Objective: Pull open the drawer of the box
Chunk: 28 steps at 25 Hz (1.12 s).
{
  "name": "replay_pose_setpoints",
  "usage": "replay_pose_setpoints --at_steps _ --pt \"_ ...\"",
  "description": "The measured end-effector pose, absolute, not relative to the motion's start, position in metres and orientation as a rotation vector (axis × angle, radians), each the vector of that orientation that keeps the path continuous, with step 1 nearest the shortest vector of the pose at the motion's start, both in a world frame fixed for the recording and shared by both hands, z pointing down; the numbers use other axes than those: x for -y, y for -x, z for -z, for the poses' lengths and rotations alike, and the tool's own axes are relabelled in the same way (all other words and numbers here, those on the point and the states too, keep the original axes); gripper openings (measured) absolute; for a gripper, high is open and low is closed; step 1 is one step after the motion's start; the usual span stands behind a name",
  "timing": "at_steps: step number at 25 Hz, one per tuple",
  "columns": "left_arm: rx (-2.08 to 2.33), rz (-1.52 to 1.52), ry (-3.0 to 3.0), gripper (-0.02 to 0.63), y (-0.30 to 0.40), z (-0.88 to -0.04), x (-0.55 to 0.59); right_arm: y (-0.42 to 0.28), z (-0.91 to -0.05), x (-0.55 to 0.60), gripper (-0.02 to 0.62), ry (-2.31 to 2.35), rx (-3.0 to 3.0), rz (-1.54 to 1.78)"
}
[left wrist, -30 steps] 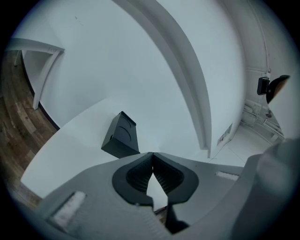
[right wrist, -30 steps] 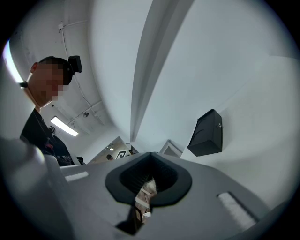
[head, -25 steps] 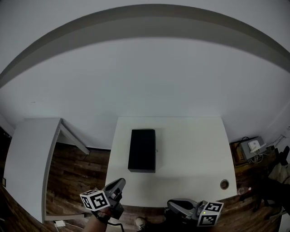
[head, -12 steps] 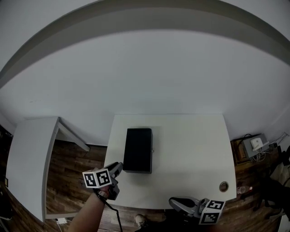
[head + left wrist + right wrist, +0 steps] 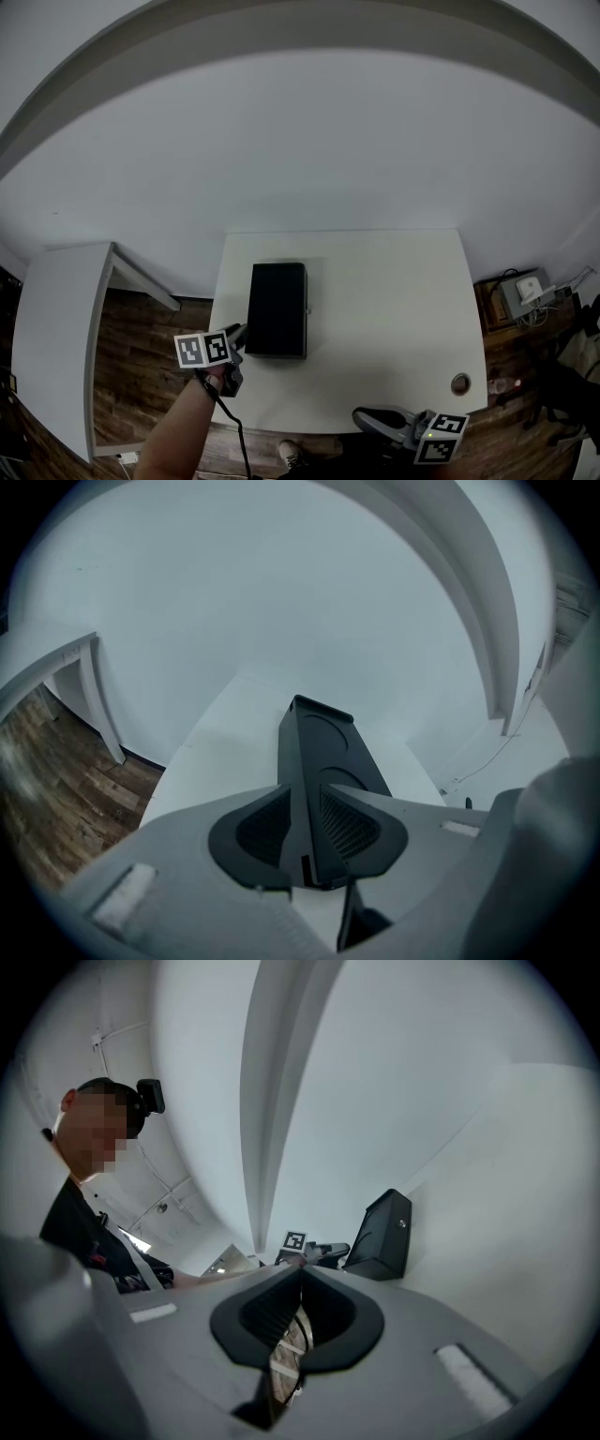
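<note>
White table (image 5: pixel 394 300) filling the middle. Black box (image 5: pixel 277 309) on its left part, long axis running away from the person, short end nearest, drawer shut, contents hidden. Left gripper (image 5: pixel 239 332) further forward and lower than a second ago, at the box's near left corner, jaws narrowly apart, gripping nothing. Right gripper (image 5: pixel 361 416) off the near edge, closed and empty.

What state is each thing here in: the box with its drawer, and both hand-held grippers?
black box: flat on the white table, drawer shut, knob untouched.
left hand-held gripper: open, the box's near corner between its jaws, not gripped.
right hand-held gripper: shut, empty, away from the box.
</note>
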<state>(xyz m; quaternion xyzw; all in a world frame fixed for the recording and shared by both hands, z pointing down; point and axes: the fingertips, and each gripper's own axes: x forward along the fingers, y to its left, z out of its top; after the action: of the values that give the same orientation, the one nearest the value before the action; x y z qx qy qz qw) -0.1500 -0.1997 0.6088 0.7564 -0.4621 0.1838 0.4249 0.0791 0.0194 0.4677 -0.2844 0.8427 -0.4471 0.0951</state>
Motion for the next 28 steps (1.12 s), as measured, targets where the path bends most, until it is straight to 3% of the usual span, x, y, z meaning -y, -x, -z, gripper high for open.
replay_pose_setpoints --at_steps 28 --pt "1.077 -0.595 -1.850 0.069 0.137 -0.625 0.202 -0.080 -0.473 0.000 0.006 0.808 -2.494 1.343"
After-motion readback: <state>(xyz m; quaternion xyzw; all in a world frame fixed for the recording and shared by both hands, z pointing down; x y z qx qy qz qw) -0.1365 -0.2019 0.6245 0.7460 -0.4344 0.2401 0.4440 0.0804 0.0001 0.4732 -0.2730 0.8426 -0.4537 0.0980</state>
